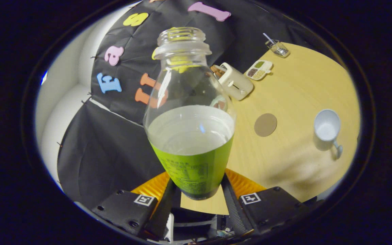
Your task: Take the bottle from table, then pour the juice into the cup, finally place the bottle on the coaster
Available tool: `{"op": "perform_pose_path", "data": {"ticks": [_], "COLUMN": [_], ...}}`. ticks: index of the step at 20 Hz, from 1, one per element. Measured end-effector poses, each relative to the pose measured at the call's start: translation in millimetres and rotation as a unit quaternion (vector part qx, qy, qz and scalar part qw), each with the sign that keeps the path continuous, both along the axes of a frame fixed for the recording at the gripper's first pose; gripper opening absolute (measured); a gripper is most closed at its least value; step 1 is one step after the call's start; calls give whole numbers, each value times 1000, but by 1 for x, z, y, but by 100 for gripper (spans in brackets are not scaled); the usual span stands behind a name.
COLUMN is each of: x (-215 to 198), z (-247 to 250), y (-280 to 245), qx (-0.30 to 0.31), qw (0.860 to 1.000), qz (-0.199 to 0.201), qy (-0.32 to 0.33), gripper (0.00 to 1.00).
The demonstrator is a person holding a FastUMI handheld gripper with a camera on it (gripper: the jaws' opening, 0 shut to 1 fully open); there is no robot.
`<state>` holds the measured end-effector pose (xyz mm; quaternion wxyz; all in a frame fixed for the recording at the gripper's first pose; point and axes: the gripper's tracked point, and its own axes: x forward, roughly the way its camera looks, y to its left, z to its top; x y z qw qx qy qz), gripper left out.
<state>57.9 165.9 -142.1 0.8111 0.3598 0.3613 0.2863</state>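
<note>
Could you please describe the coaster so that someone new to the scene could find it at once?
On the round wooden table, look beyond the bottle held in the gripper, toward the white cup. The coaster lies between them: a flat brown disc, the only thing there with no height.

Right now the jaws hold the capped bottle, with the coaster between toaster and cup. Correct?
Not quite: the bottle has no cap; its mouth is open in the gripper view. The jaws do clamp it, and the coaster lies between toaster and cup.

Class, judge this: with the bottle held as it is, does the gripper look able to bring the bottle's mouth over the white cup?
Probably yes. The gripper is shut on the bottle, whose cap is off, and bare table lies between it and the cup. Only the flat coaster lies near that path.
</note>
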Motion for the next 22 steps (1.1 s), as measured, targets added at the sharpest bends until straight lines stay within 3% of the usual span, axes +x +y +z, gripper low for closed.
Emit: {"op": "perform_pose_path", "data": {"ticks": [8,14,22], "x": [13,35,89], "z": [-6,-11,-14], "y": [3,-5,-18], "qx": [-145,-240,-287], "qw": [987,964,946], "qz": [-10,-37,-55], "qy": [-61,-106,-138], "gripper": [78,78,79]}}
